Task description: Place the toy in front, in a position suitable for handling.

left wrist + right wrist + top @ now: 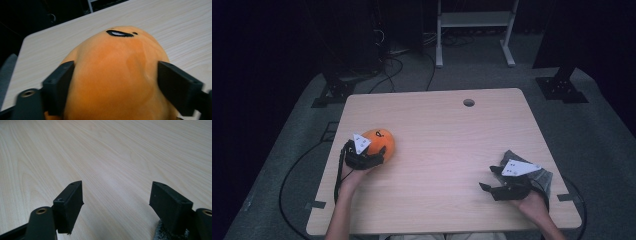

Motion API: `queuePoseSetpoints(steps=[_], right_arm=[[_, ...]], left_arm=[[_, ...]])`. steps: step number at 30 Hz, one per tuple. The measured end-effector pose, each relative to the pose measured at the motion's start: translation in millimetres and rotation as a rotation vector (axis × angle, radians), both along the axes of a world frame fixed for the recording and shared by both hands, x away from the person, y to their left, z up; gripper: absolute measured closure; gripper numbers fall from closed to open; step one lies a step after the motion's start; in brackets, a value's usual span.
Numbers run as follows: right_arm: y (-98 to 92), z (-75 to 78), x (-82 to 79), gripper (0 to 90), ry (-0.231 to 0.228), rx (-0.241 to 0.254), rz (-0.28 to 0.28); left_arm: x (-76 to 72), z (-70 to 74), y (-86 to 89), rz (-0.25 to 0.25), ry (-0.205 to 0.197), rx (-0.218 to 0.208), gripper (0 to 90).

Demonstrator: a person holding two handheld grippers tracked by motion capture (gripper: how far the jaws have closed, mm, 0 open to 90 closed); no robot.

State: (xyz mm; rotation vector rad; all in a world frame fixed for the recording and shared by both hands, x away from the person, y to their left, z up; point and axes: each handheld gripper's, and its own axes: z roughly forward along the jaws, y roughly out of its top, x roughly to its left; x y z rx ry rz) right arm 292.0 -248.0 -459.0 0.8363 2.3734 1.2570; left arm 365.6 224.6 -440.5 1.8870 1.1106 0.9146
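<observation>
High view: round orange plush toy with a black stitched eye point(381, 141) on the pale wooden desk point(442, 145), directly ahead of the left claw point(374, 155) and touching it. Right claw point(488, 187) well apart, resting over a crumpled grey cloth point(542, 175).

Left gripper view: plush toy point(117, 75) between both jaws, pads pressed into its sides; held.

Right gripper view: jaws wide, bare desk point(112, 157) between them; grey cloth point(165, 233) beneath the right-hand jaw.
</observation>
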Motion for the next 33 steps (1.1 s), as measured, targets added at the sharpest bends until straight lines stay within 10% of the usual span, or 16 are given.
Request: queuePoseSetpoints(steps=[6,11,18,24,33], right_arm=[[-2.1,2.0,-2.0,26.4,-0.007,0.011,-0.001],[-3.7,2.5,-2.2,26.4,-0.014,0.015,-0.002],[-8.2,3.4,-1.5,26.4,-0.013,0.028,-0.013],[-12.1,4.6,-0.9,26.4,-0.019,0.033,-0.022],[-22.4,9.8,-1.2,26.4,-0.041,0.054,-0.051]], left_arm=[[-4.2,-0.2,-9.6,0.039,-0.056,0.09,34.0],[-5.4,0.5,-9.2,0.039,-0.064,0.081,39.4],[-6.0,6.1,16.5,0.057,-0.032,-0.222,43.2],[-13.3,20.2,14.0,-0.003,-0.064,-0.301,43.0],[-24.4,36.6,-23.8,-0.149,-0.089,-0.284,42.3]])
